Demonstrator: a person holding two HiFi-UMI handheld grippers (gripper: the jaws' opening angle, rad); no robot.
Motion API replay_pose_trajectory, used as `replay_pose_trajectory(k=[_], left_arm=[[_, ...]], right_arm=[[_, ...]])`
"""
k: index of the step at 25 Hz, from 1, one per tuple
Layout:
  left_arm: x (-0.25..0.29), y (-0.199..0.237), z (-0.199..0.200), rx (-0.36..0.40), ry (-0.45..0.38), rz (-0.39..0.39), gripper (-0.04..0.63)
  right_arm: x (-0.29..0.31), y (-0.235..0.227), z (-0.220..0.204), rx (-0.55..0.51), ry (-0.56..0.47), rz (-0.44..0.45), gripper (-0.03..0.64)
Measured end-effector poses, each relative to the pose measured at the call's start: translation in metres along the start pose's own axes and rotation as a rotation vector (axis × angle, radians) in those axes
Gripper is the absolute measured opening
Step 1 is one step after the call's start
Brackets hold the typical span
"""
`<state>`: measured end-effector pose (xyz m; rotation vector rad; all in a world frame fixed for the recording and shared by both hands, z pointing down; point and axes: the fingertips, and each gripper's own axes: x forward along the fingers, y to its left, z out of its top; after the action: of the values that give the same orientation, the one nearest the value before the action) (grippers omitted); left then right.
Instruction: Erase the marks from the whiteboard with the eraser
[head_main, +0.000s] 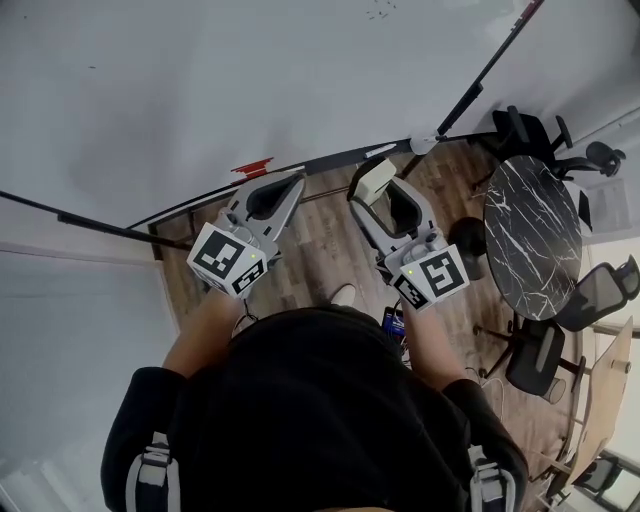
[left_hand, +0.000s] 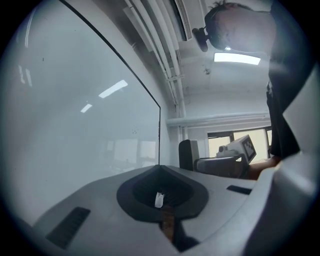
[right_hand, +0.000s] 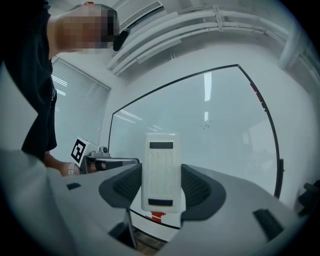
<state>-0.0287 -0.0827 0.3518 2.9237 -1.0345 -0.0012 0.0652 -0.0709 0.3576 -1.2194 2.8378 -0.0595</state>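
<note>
The cream-white rectangular plastic eraser (right_hand: 160, 170) stands upright, pinched by its long sides between the dark pads of the right gripper (head_main: 383, 192), clear of the board. In the right gripper view, the large glossy whiteboard with a thin black frame (right_hand: 200, 115) rises behind it, with a faint speckled mark (right_hand: 206, 123) at about 1 o'clock from the eraser. A small red object (head_main: 253, 166) sits on the board's lower edge, at 10 o'clock from the eraser in the head view. The left gripper (head_main: 288, 190) is at 9 o'clock from the right one, near it, with its jaws pressed together into a point. A round black marble-patterned table (head_main: 530, 235) stands on the wooden floor (head_main: 320, 250) at 3 o'clock, with black office chairs (head_main: 545, 350) around it.
</note>
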Motion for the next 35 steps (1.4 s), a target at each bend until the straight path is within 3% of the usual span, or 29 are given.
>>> replay_pose_trajectory(k=[12, 18, 23, 35], left_arm=[[0.071, 0.028, 0.026, 0.042, 0.029, 0.100, 0.005], [0.095, 0.058, 0.046, 0.068, 0.014, 0.103, 0.005], [0.114, 0.095, 0.061, 0.062, 0.005, 0.052, 0.005], [0.137, 0.125, 0.073, 0.054, -0.049, -0.143, 0.005]], right_arm=[[0.035, -0.082, 0.025, -0.054, 0.004, 0.030, 0.242], [0.069, -0.109, 0.052, -0.094, -0.033, -0.007, 0.244], [0.115, -0.129, 0.082, -0.125, -0.056, -0.067, 0.242], [0.178, -0.159, 0.130, -0.274, -0.088, -0.260, 0.242]])
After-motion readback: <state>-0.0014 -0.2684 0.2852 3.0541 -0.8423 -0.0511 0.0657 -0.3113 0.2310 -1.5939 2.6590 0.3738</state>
